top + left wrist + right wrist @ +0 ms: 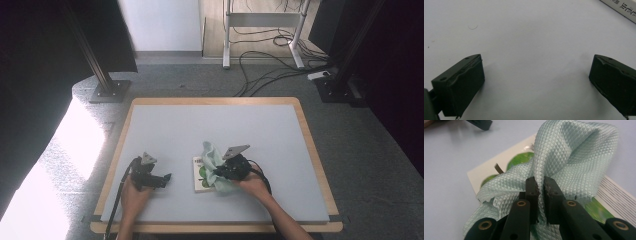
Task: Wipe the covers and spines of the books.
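Open counter [215, 120] lies beyond and right of the booklet [198, 175]; passage left is blocked by the left gripper [167, 177].

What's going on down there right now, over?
Right claw shut on mint cloth, over the green-printed card. Left claw open, empty, on bare table. Nothing in the way.

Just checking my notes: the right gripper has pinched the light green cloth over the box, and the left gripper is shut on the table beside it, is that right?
Not quite. The left gripper is open, not shut: the left gripper view shows its jaws standing wide apart over the bare table. The rest holds: the right gripper pinches the light green cloth over the box.
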Motion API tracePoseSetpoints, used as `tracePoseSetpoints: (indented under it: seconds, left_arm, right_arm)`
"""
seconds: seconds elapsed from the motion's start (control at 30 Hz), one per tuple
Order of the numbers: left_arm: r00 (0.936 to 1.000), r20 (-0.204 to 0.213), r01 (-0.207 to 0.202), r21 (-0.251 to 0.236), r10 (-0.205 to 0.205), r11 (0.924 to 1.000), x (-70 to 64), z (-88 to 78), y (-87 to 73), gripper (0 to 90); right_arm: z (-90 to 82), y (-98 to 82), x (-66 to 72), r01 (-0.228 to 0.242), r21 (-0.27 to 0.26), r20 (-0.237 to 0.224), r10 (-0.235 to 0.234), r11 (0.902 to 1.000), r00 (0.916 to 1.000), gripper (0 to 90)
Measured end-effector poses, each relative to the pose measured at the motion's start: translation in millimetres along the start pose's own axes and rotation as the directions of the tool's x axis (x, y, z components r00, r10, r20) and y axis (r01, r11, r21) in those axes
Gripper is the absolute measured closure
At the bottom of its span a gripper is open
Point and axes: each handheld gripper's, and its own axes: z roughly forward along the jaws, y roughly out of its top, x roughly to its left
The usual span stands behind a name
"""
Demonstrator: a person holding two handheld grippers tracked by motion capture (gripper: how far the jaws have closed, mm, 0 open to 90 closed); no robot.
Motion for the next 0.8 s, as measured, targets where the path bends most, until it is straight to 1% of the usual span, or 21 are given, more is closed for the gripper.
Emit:
tracePoseSetpoints:
  seconds: [0.03, 0.2, 0.23, 0.3, 0.5, 0.53, 0.63, 0.67, 0.77, 0.8]
  left_arm:
    - [1.0000, 0.000, 0.000, 0.000, 0.000, 1.0000, 0.0, 0.0, 0.0, 0.0]
    - [1.0000, 0.000, 0.001, 0.000, -0.001, 1.0000, 0.0, 0.0, 0.0, 0.0]
    - [1.0000, 0.000, 0.001, -0.001, -0.001, 1.0000, -0.1, 0.0, 0.0, 0.0]
    - [1.0000, 0.000, 0.001, 0.000, -0.001, 1.0000, -0.1, 0.0, 0.0, 0.0]
    - [1.0000, 0.000, 0.001, 0.000, -0.001, 1.0000, 0.0, 0.0, 0.0, 0.0]
    - [1.0000, 0.000, 0.001, 0.000, -0.001, 1.0000, 0.0, 0.0, 0.0, 0.0]
    - [1.0000, 0.000, 0.002, 0.000, -0.002, 1.0000, -0.1, 0.0, 0.0, 0.0]
    - [1.0000, 0.000, 0.002, 0.000, -0.002, 1.0000, 0.0, 0.0, 0.0, 0.0]
    - [1.0000, 0.000, 0.002, 0.000, -0.002, 1.0000, 0.0, 0.0, 0.0, 0.0]
    - [1.0000, 0.000, 0.002, 0.000, -0.002, 1.0000, 0.0, 0.0, 0.0, 0.0]
  right_arm:
    - [0.0, 0.0, 0.0, 0.000, 0.000, 0.000, 0.000, 1.0000, 1.0000, 81.5]
    - [-13.7, -11.6, -10.7, -0.026, -0.005, 0.027, 0.026, 0.9997, 0.9993, 81.6]
    - [-19.8, -16.9, -15.0, -0.038, -0.008, 0.038, 0.039, 0.9992, 0.9985, 81.6]
    - [-21.2, -18.0, -16.1, -0.039, -0.009, 0.042, 0.040, 0.9992, 0.9983, 81.6]
    - [-40.8, -35.3, -29.7, -0.080, -0.024, 0.083, 0.081, 0.9965, 0.9932, 81.6]
    - [-40.8, -35.3, -29.7, -0.080, -0.024, 0.083, 0.081, 0.9965, 0.9932, 81.6]
    - [-48.1, -41.5, -33.8, -0.089, -0.027, 0.101, 0.092, 0.9956, 0.9906, 81.6]
    - [-52.2, -45.1, -35.8, -0.100, -0.029, 0.108, 0.103, 0.9946, 0.9889, 81.5]
    - [-55.3, -47.8, -36.0, -0.102, -0.029, 0.118, 0.105, 0.9943, 0.9875, 81.6]
    - [-57.0, -49.3, -34.2, -0.098, -0.027, 0.124, 0.100, 0.9949, 0.9872, 81.6]
